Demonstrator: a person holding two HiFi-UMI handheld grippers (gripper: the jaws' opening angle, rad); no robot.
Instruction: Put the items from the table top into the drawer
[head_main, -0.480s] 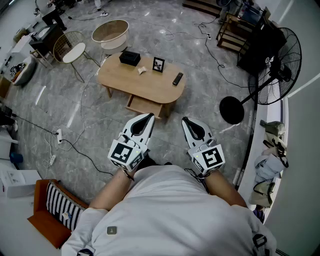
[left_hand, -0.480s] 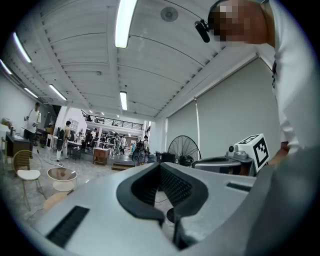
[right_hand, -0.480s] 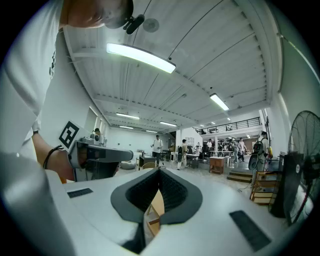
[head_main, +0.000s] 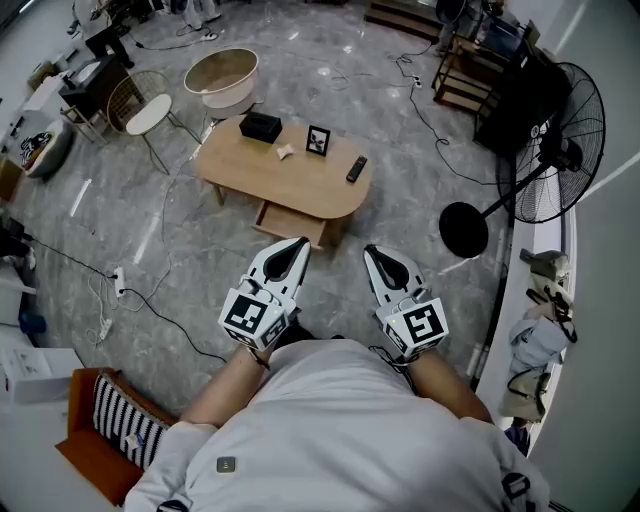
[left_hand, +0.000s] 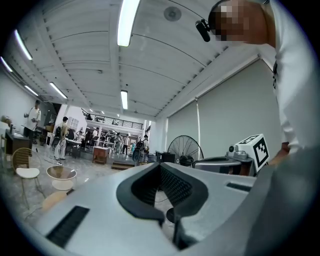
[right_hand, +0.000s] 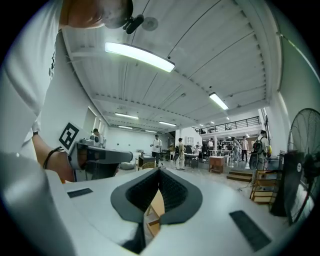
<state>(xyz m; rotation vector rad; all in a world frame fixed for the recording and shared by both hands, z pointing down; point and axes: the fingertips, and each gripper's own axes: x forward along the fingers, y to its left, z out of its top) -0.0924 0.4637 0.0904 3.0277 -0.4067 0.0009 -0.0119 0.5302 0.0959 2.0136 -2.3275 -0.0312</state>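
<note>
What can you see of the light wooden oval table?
The light wooden oval table stands low on the grey tiled floor, with rounded ends and matching wooden legs. On its top rest a black box, a small pale crumpled item, an upright black picture frame and a black remote. A wooden drawer looks pulled out from under its near side.

Left gripper (head_main: 298, 243), right gripper (head_main: 371, 251) — both closed, level
</note>
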